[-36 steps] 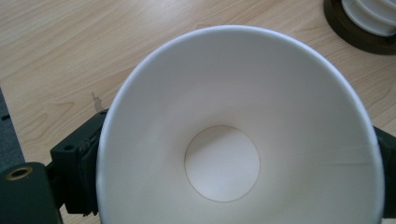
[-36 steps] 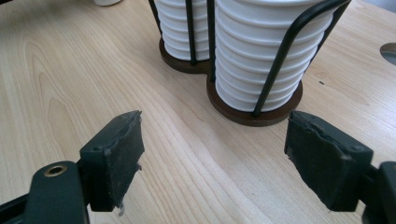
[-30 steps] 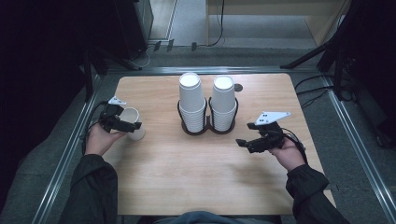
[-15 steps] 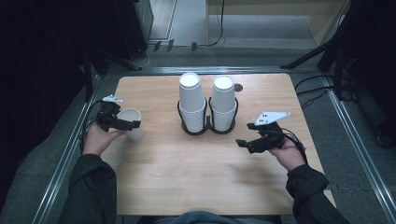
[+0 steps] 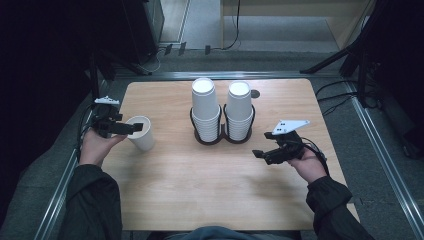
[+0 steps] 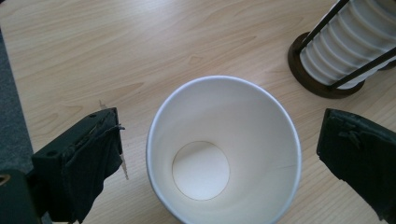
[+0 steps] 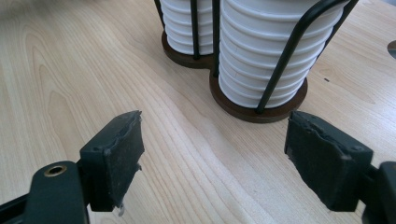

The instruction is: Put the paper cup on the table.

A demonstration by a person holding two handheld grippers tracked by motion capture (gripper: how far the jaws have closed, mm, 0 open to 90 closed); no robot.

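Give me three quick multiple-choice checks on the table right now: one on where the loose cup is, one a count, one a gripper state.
1. Where is the single paper cup?
A. at the table's left, by the left gripper
B. inside the holder
C. under the right gripper

2. How many cup stacks stand in the black wire holder?
A. one
B. two
C. four

3. How is the right gripper?
A. shut on a cup
B. open, nothing between its jaws
C. shut on the holder

Answers: 1 A, it stands apart, left of the holder. 2 B, two stacks side by side. 3 B, bare wood between its jaws.

Bare table (image 5: 200, 185) up front; cup stacks (image 5: 222, 112) mid-table, single cup (image 5: 140, 132) left.
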